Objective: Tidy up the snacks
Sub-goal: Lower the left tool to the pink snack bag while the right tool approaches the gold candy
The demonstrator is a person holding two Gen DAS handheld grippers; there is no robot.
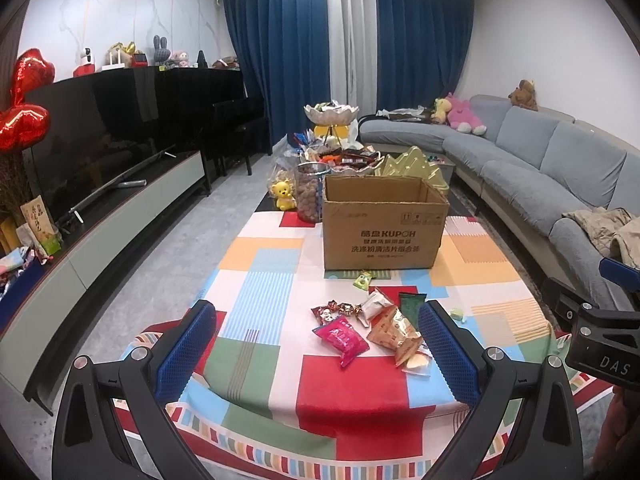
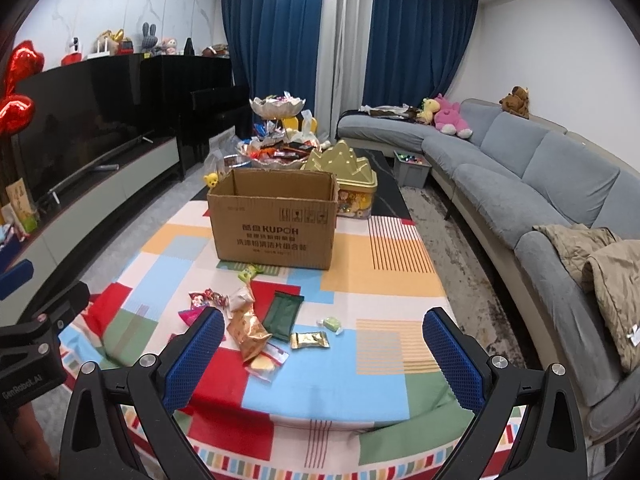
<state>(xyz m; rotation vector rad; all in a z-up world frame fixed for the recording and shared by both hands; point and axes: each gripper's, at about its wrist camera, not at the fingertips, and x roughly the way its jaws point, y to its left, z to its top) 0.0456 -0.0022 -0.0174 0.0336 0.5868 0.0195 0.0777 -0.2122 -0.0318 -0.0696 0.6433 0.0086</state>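
Grippers frame the near edge of a table draped in a patchwork cloth (image 2: 360,396): the left gripper (image 1: 316,344) and the right gripper (image 2: 322,346) both hover with blue pads spread wide, neither holding anything. Between and just beyond them lies a loose scatter of snacks on the cloth, among them a pink packet (image 1: 342,338), an orange-gold bag (image 2: 248,330), a dark green pouch (image 2: 285,314), a small gold sachet (image 2: 310,340), a pale green sweet (image 2: 332,323) set a little apart to the right, and a few wrapped candies (image 2: 206,298) to the left. A green-and-yellow wrapper (image 2: 248,272) rests just in front of an open cardboard box (image 2: 276,226), which stands upright at mid-table with its flaps up; its inside cannot be seen. Behind the box sit a gold tin (image 2: 352,190), a jar (image 1: 308,192), a yellow bear (image 1: 283,196) and a tiered tray (image 2: 276,136) heaped with more sweets. A grey sofa (image 2: 520,184) curves along the right, a television (image 1: 100,136) stands on the left, and blue curtains (image 2: 276,32) close the far wall.
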